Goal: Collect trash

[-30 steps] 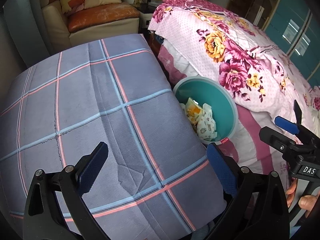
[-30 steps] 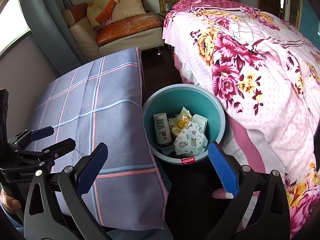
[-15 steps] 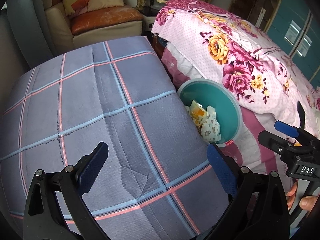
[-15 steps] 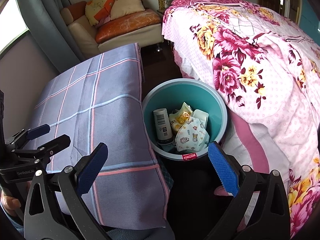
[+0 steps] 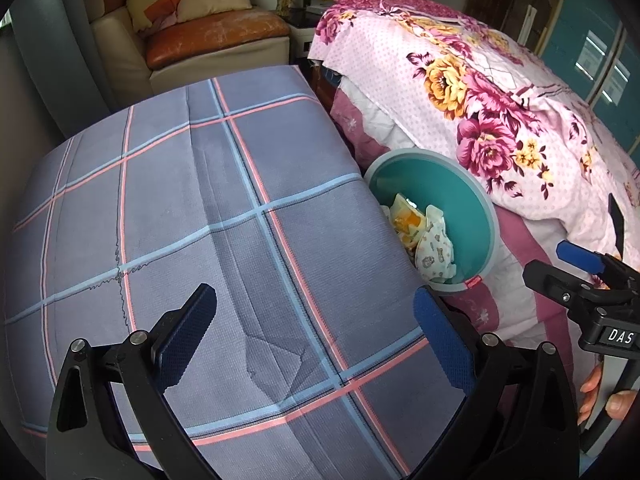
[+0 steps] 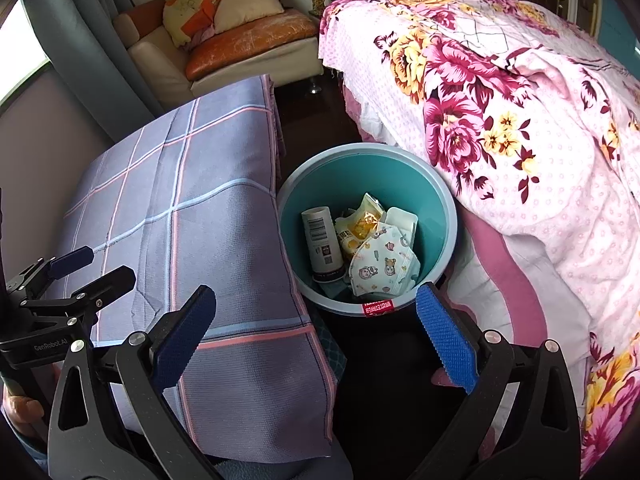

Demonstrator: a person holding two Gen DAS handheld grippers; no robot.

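Hovering wide apart and empty, the left claw hangs over the checked tabletop, and the right claw above the bin off the tabletop's right edge. Inside lie a face mask, a yellow wrapper and a small bottle. All look light; the mask is soft, best pinched at a fold, while the bottle seems stiffer and slippery.
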